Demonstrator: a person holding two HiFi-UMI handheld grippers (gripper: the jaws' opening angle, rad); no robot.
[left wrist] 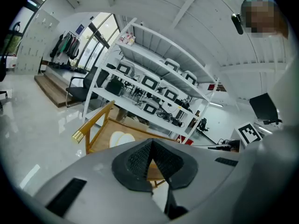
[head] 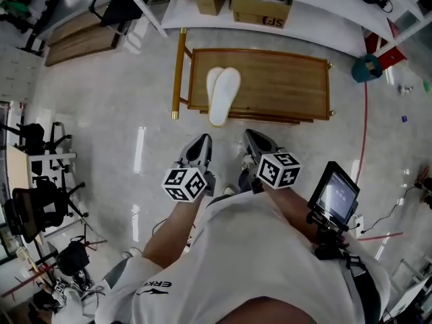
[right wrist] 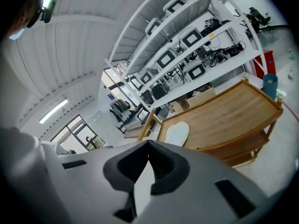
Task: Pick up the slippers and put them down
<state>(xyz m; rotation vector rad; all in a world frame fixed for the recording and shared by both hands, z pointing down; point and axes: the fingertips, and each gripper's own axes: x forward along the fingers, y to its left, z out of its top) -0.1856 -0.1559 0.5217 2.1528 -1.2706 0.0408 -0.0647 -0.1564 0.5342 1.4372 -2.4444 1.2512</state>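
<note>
A pair of white slippers (head: 223,94) lies side by side on the left part of a low wooden table (head: 283,79), with the toes toward me and overhanging the front edge. Both grippers hang over the floor short of the table and point at it. My left gripper (head: 201,140) is shut with nothing in it, a little left of the slippers' line. My right gripper (head: 252,136) is also shut and empty, a little to their right. The left gripper view shows the slippers (left wrist: 120,139) just past its jaw tips (left wrist: 150,142). In the right gripper view the slippers (right wrist: 178,133) lie beyond the closed tips (right wrist: 148,143).
A white shelving rack with cardboard boxes (head: 260,9) stands behind the table. A teal bin (head: 366,67) sits at the table's right. Black office chairs (head: 34,201) crowd the left. A tablet on a stand (head: 334,198) is by my right arm. Glossy floor lies between me and the table.
</note>
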